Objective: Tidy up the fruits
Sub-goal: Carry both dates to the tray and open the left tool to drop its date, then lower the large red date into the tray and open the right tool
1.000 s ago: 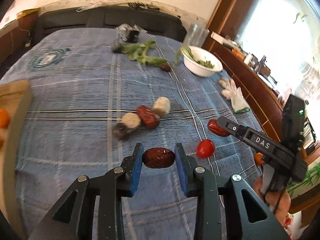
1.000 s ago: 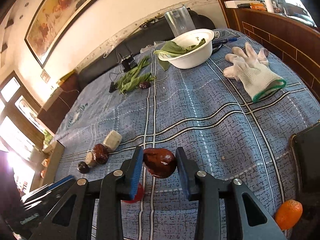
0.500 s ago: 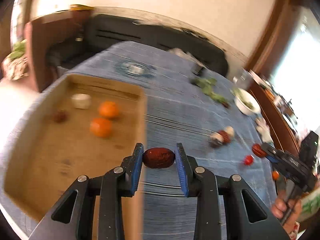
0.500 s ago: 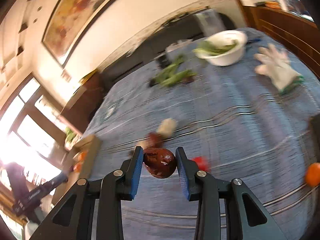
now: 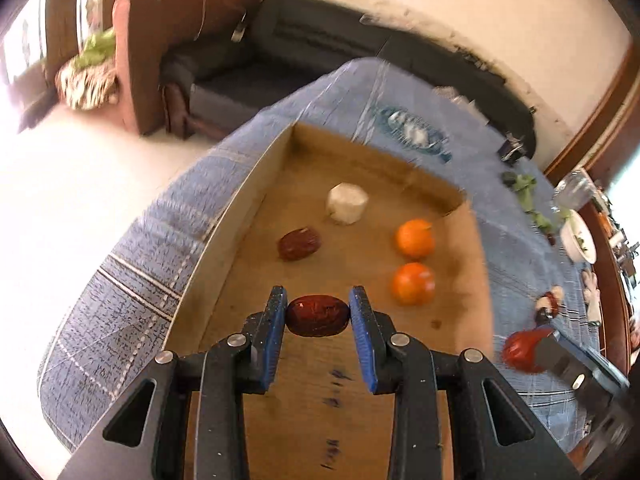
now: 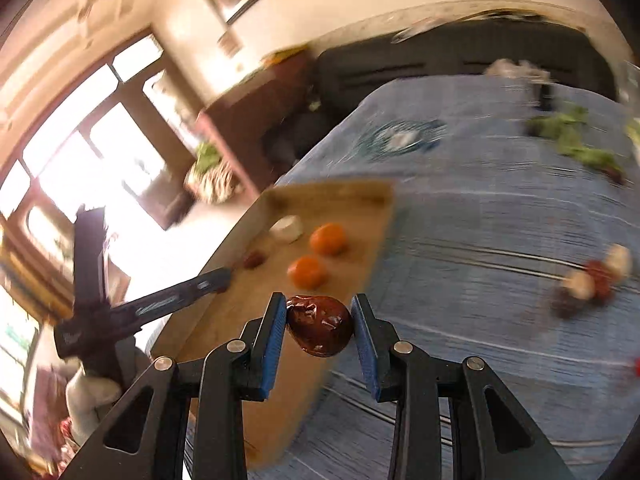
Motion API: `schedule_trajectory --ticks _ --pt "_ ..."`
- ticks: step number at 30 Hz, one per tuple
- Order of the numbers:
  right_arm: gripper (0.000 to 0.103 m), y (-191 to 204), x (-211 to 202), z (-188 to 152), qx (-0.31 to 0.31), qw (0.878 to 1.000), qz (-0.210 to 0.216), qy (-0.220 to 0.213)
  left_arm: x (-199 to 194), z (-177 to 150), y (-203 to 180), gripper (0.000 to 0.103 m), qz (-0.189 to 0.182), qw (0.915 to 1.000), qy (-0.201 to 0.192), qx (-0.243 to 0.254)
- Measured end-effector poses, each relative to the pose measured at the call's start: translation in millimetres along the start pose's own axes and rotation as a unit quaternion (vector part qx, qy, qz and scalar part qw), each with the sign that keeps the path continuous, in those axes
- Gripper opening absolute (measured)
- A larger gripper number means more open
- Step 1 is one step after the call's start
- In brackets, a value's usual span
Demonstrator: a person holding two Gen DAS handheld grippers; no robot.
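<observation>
The left tongs (image 5: 318,312) pinch a dark red wrinkled date (image 5: 317,315) above the shallow brown cardboard tray (image 5: 240,220). Beyond it in the tray lie two orange tangerines (image 5: 413,283), another dark date (image 5: 299,244) and a white chunk (image 5: 346,203). The right tongs (image 6: 319,322) pinch a larger dark red wrinkled fruit (image 6: 321,330) over the tray's near edge, on the blue checked cloth (image 6: 500,216).
</observation>
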State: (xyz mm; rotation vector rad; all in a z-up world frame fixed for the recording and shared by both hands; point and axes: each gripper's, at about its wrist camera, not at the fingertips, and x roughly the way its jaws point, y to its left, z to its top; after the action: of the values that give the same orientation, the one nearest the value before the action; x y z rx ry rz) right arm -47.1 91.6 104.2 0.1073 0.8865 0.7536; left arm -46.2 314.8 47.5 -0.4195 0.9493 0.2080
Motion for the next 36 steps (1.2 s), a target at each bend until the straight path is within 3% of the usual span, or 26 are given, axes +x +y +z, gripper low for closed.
schedule_trajectory --ticks 3,8,15,22,25,29,36 --pt "0.038 21.3 37.3 2.8 -0.024 0.999 -0.007 0.027 14.9 4.1 11.0 0.031 0.006 0.9997 0.021 -0.009" --pt "0.038 38.6 86.0 2.7 -0.057 0.996 -0.028 0.066 16.9 7.1 17.1 0.031 -0.005 0.9997 0.02 -0.013" --pt "0.038 48.2 99.3 -0.1 -0.087 0.993 -0.039 0.067 -3.5 6.1 28.1 0.033 -0.017 0.9994 -0.013 -0.027" --pt "0.045 55.9 75.9 -0.9 -0.103 0.993 -0.055 0.031 -44.7 -1.3 39.0 0.047 -0.013 0.9971 -0.059 -0.046" --pt "0.047 55.5 53.0 -3.9 -0.09 0.995 -0.052 0.005 -65.0 -9.8 38.1 0.063 -0.013 0.9956 -0.08 -0.046" --pt "0.059 48.3 21.4 -16.9 -0.064 0.996 -0.06 -0.029 -82.3 -23.0 22.6 0.085 -0.013 0.9953 -0.09 -0.032" --pt "0.059 19.4 -25.5 -44.9 0.014 0.996 -0.061 -0.062 -94.1 -48.4 -19.0 0.086 -0.046 0.995 -0.088 0.01"
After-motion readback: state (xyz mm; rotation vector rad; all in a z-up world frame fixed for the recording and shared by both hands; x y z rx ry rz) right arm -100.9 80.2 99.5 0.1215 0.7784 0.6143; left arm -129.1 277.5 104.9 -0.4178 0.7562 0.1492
